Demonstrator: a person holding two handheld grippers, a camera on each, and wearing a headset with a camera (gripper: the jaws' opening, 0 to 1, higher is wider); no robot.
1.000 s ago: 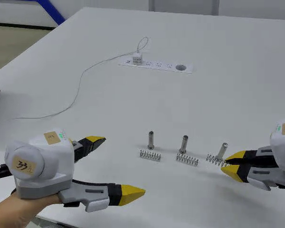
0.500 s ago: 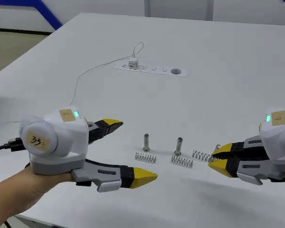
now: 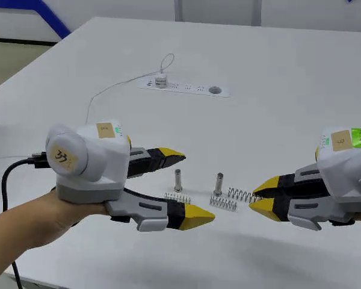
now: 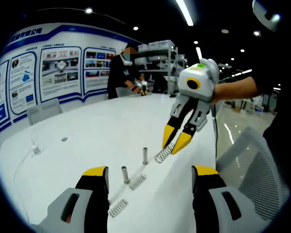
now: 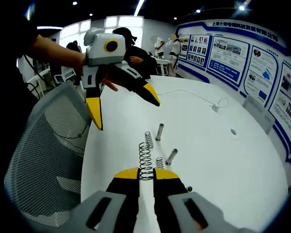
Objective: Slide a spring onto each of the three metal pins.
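**Left gripper** (image 3: 197, 186): a white and grey body with black, yellow-tipped jaws, held in a hand (image 3: 48, 220) at the near left of the white workbench (image 3: 277, 114). The jaws stand wide apart with nothing between them. The left gripper view shows the same wide gap between the two tips.

**Right gripper** (image 3: 254, 197): the jaws are drawn together on one end of a thin coiled wire spring (image 3: 240, 194). The right gripper view shows this end pinched between the yellow tips. The held spring projects from the tips toward the pins. Whether its free end touches the bench cannot be told.

**Pins:** a first short upright metal pin (image 3: 178, 179) and a second upright metal pin (image 3: 218, 183) stand side by side, apart from each other. The free end of the held spring lies near the second pin.

**Loose springs:** one loose spring (image 3: 177, 197) lies flat just in front of the first pin. Another loose spring (image 3: 224, 204) lies flat just in front of the second.

**Far side of the bench:** a white power strip (image 3: 186, 88) with a white cable (image 3: 102, 96) plugged into it.
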